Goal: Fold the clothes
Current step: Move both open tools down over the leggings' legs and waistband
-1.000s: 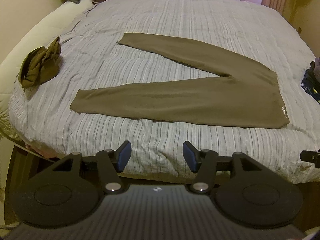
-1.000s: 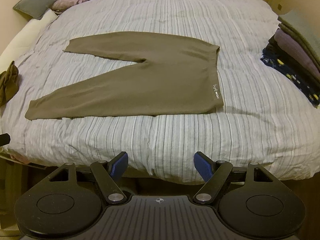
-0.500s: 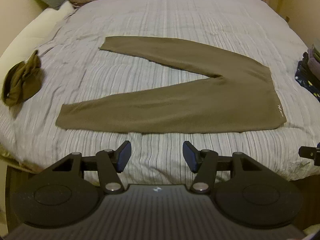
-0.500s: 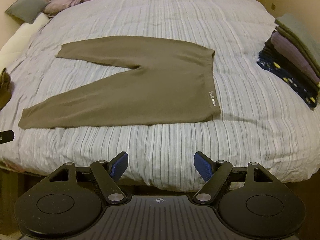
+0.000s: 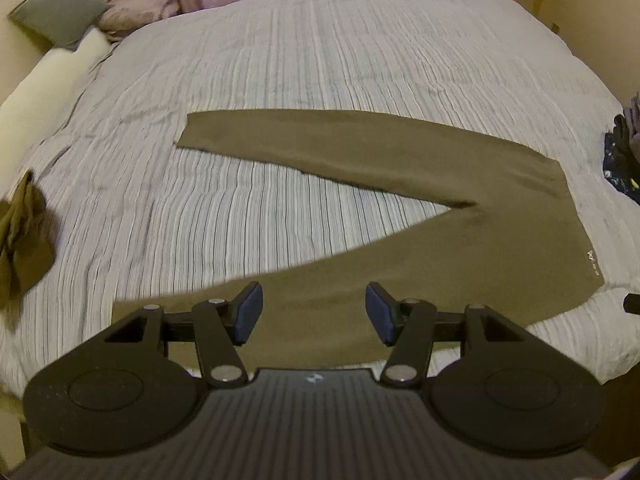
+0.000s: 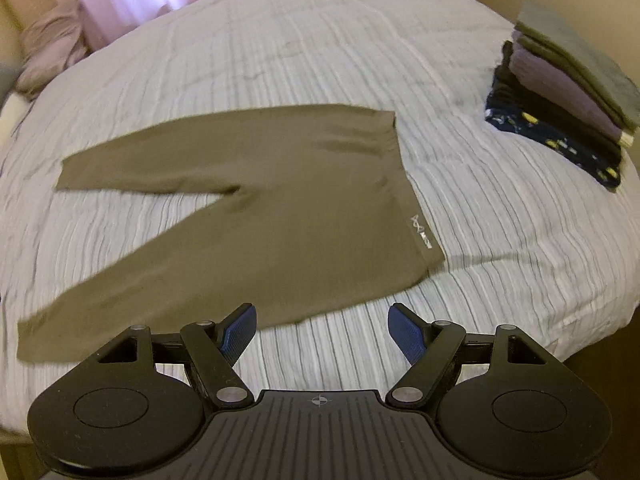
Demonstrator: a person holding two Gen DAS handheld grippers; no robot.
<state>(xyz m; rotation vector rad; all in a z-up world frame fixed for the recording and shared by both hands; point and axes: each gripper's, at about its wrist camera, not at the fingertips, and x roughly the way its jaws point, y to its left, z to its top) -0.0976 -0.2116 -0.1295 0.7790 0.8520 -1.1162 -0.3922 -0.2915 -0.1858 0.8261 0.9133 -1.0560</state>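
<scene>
Both cameras have closed in over the last second: the bed's front edge, visible below the fingers earlier, is now out of frame, and the leggings [image 5: 400,248] fill much more of each view. Reads as an approach, no grasp yet.

Left hand-held gripper [image 5: 314,314]: released, jaws wide apart, nothing between them. It now hangs over the near leg, cuff end just to its left. The far leg runs ahead and to the left.

Right hand-held gripper [image 6: 322,330]: also released and empty. Its left pad [image 6: 239,326] overlaps the near leg's lower edge; its right pad is over bare bedspread [image 6: 500,240]. The waistband corner with the logo is ahead and slightly right.

The leggings lie flat on the bed, legs splayed in a V, unfolded. Likely next: pinch cuff and waistband, then fold one leg onto the other.

The stack of folded clothes [image 6: 568,96] is far right, well apart.
</scene>
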